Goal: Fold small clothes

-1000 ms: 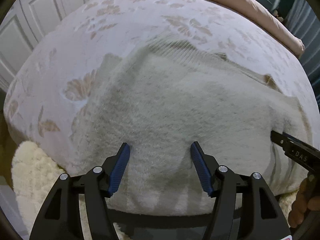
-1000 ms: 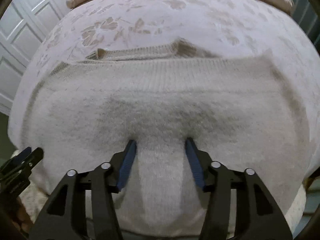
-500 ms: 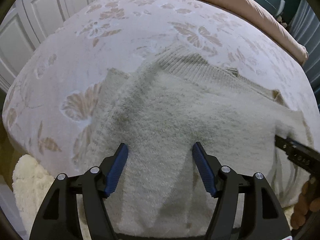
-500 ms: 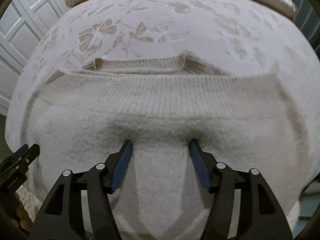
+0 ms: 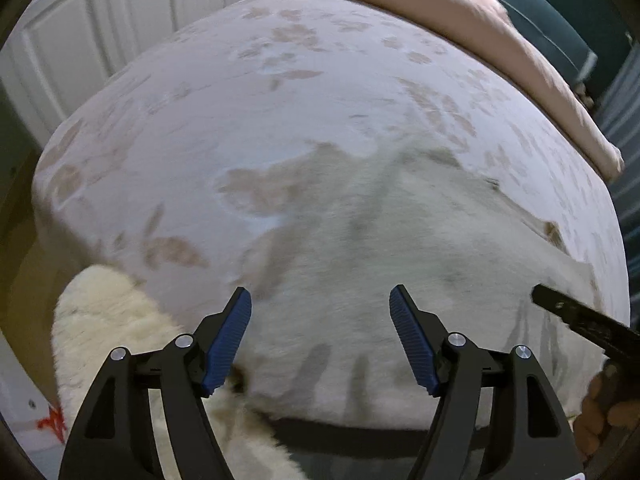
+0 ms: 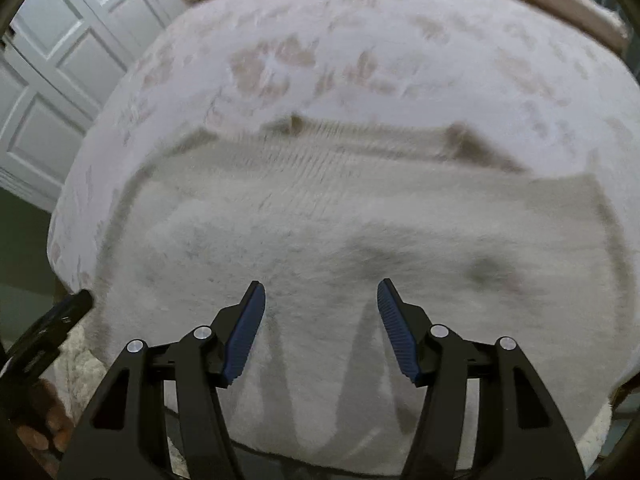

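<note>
A cream fuzzy knit sweater (image 5: 400, 240) lies folded on the floral bedspread (image 5: 280, 100), near the bed's front edge. In the right wrist view the sweater (image 6: 320, 220) shows its ribbed hem and collar along the far side. My left gripper (image 5: 320, 290) hovers over the sweater's near left corner; its jaws are opening and nothing is between the blue pads. Over the middle of the sweater, my right gripper (image 6: 321, 283) stands open and holds nothing. A black finger (image 5: 580, 320) of the right gripper shows at the left view's right edge.
A fluffy cream rug (image 5: 112, 320) lies on the floor below the bed's front left corner. A pink duvet (image 5: 460, 20) is bunched along the far side of the bed. White panelled doors (image 6: 60, 80) stand to the left.
Both grippers have drawn back from the sweater, and the left one has shifted left toward the bed's corner, with its jaws wider. The sweater stays flat on the bed.
</note>
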